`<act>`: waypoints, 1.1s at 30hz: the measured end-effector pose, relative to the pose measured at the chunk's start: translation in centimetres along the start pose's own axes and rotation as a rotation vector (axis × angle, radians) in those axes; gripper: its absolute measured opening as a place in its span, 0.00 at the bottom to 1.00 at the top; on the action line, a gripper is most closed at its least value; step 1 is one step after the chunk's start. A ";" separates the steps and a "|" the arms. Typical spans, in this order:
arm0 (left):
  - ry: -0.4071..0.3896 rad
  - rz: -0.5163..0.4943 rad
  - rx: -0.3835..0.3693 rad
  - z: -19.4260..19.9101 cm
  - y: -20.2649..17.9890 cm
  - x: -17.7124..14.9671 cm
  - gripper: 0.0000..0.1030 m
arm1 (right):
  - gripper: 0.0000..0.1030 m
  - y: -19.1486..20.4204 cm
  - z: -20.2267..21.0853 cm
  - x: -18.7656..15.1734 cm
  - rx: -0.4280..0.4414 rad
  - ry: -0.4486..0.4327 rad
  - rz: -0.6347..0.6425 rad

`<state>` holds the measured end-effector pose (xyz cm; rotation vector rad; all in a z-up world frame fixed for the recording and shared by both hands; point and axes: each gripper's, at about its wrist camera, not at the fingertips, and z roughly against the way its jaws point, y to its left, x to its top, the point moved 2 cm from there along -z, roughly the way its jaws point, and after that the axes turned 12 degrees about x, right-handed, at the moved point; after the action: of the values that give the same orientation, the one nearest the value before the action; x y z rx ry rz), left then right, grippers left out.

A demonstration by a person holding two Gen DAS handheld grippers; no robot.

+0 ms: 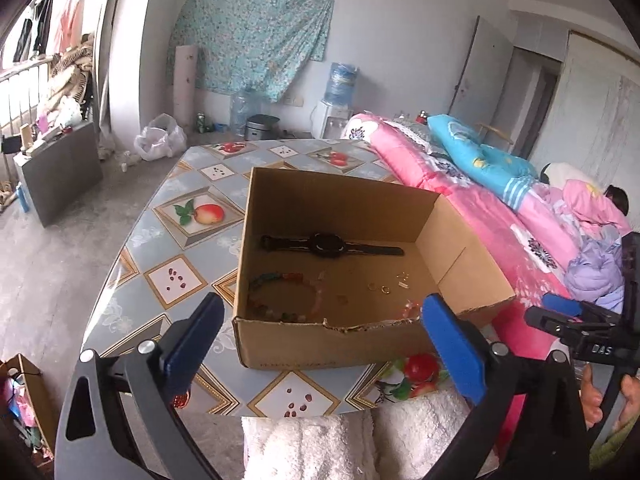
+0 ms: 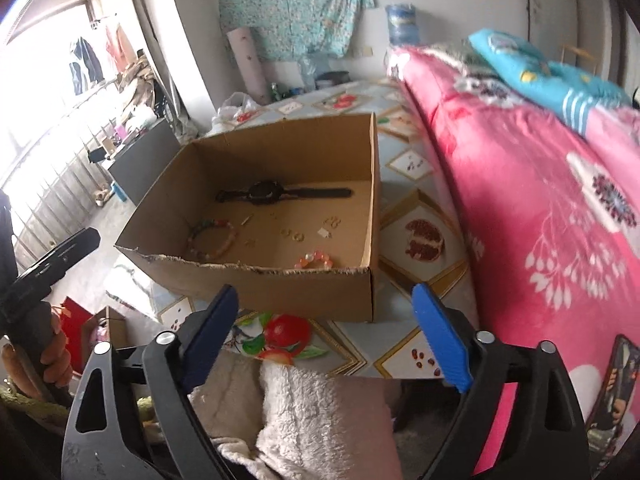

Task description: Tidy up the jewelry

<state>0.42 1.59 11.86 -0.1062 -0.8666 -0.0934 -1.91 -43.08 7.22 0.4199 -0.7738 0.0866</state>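
An open cardboard box (image 1: 340, 344) (image 2: 260, 292) stands on the table. Inside it a black watch (image 1: 328, 245) (image 2: 264, 192) lies flat near the far wall. A multicoloured bead bracelet (image 1: 280, 296) (image 2: 212, 240), a pink bead bracelet (image 2: 314, 260) and small gold rings (image 1: 380, 288) (image 2: 292, 234) rest on its floor. My left gripper (image 1: 322, 304) hovers before the box's near wall, open and empty. My right gripper (image 2: 325, 291) is open and empty too, just short of the box's near right corner.
The table (image 1: 180, 280) carries a fruit-patterned cloth. A bed with a pink quilt (image 1: 500, 232) (image 2: 540, 200) runs along its right side. White fluffy fabric (image 1: 320, 440) lies below both grippers. A grey cabinet (image 1: 60, 172) and a water dispenser (image 1: 336, 92) stand farther off.
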 end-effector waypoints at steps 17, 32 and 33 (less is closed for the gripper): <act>-0.069 -0.083 0.186 1.2 -2.6 0.3 0.95 | 0.92 2.6 3.0 0.9 -0.069 -0.218 0.115; 0.092 -0.043 0.182 -2.2 -3.5 -1.0 0.95 | 0.92 2.3 -1.5 -0.1 -0.007 -0.046 0.036; 0.106 -0.040 0.188 -2.4 -3.5 -1.2 0.95 | 0.92 2.1 -2.2 -0.3 -0.003 -0.012 0.019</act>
<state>1.04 -2.11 9.55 0.0919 -0.7677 -0.0540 -1.19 -40.23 6.29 0.4104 -0.7895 0.1006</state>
